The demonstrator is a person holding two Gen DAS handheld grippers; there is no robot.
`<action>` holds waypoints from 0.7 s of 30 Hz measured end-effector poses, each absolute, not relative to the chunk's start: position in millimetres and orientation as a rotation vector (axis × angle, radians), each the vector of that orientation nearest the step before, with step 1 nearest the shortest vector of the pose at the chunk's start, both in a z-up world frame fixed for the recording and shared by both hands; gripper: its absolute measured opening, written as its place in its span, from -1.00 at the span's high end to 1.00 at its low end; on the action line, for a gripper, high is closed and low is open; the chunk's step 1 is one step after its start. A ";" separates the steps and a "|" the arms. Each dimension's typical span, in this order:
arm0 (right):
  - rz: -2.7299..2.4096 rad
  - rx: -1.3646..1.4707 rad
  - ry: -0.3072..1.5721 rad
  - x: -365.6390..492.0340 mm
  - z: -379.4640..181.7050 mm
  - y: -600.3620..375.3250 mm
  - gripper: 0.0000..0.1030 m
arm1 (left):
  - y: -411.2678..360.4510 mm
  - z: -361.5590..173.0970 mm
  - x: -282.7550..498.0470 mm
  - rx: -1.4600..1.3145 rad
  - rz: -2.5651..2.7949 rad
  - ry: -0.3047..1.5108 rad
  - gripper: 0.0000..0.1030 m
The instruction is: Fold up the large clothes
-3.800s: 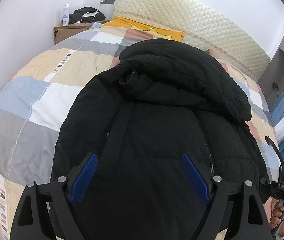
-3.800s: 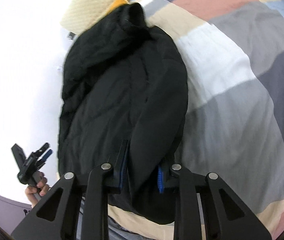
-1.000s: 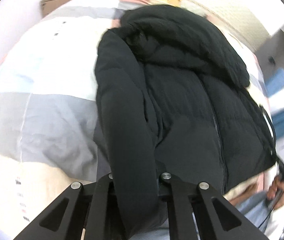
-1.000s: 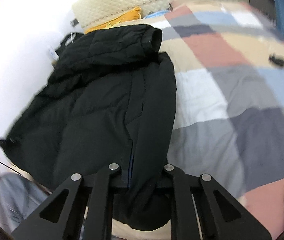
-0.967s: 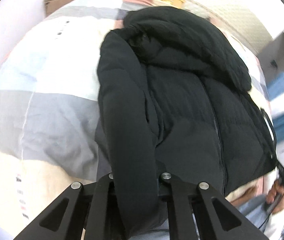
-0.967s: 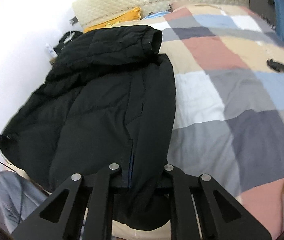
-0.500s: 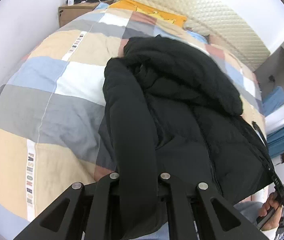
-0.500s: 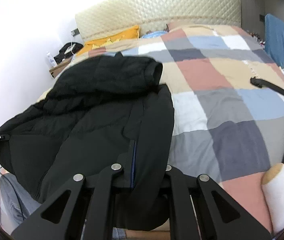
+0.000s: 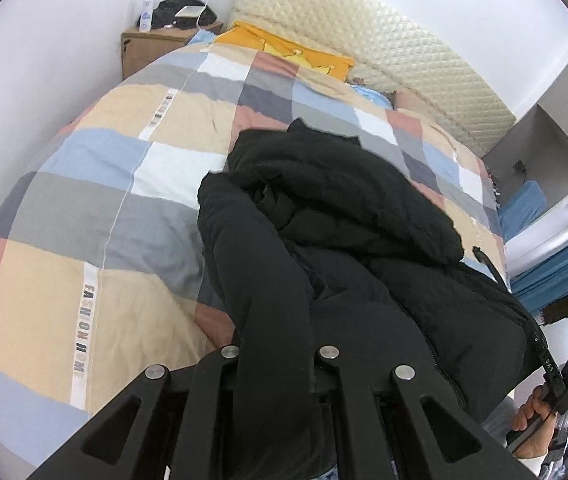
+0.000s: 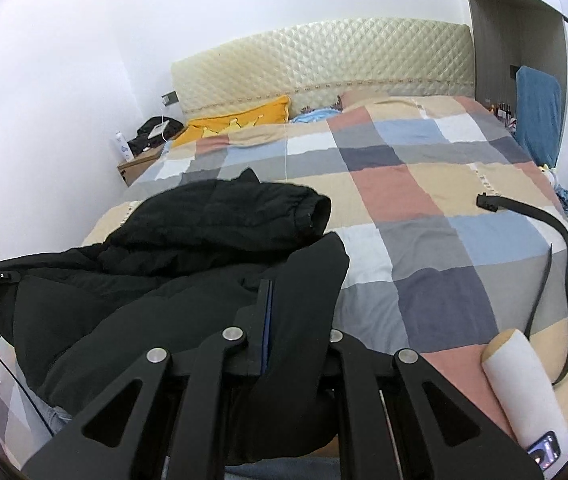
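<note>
Black puffy fabric is bunched in both clamps right now. The left hand-held gripper (image 9: 273, 354) is pinched fully shut on the near left side of the jacket (image 9: 356, 264), a sleeve by the look of it, and the right hand-held gripper (image 10: 284, 340) is shut just as tight on the near right side. The near end hangs off the foot edge of the bed (image 9: 95, 184), lifted between the two clamps, while the hood (image 10: 227, 212) end lies further up the quilt, roughly mid-bed.

What could go wrong, as I see it:

- That shell looks slick and thick, so each clamp probably only has a thin pinch of outer layer. A quick swing forward could let one side slip out, and the fold would land lopsided.
- The hood end isn't pinned by anything, so pushing the hem forward might just shove the whole jacket up the bed instead of folding it.
- If one side goes higher than the other, the hem lands skewed.
- A black strap (image 10: 556, 264) and a white roll (image 10: 524, 392) sit toward the foot-right corner. They're apart from the jacket now, but a wide right-side swing could snag the strap.
</note>
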State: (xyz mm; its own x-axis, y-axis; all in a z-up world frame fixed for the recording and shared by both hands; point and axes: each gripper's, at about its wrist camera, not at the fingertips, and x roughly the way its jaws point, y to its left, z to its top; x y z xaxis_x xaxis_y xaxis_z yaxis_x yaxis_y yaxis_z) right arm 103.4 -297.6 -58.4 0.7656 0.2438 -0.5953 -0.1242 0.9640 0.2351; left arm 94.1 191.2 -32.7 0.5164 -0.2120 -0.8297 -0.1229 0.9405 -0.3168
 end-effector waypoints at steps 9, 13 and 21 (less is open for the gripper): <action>0.195 0.198 0.651 121.5 -14.2 -308.4 0.81 | 168.1 16.5 118.1 -0.181 0.038 0.971 0.83; 0.146 0.129 0.716 170.6 -1.1 -301.1 0.81 | 156.0 23.1 149.4 -0.124 0.092 0.962 0.82; 0.166 0.148 0.783 249.3 18.7 -303.5 0.80 | 142.5 33.2 225.4 -0.041 0.157 0.911 0.78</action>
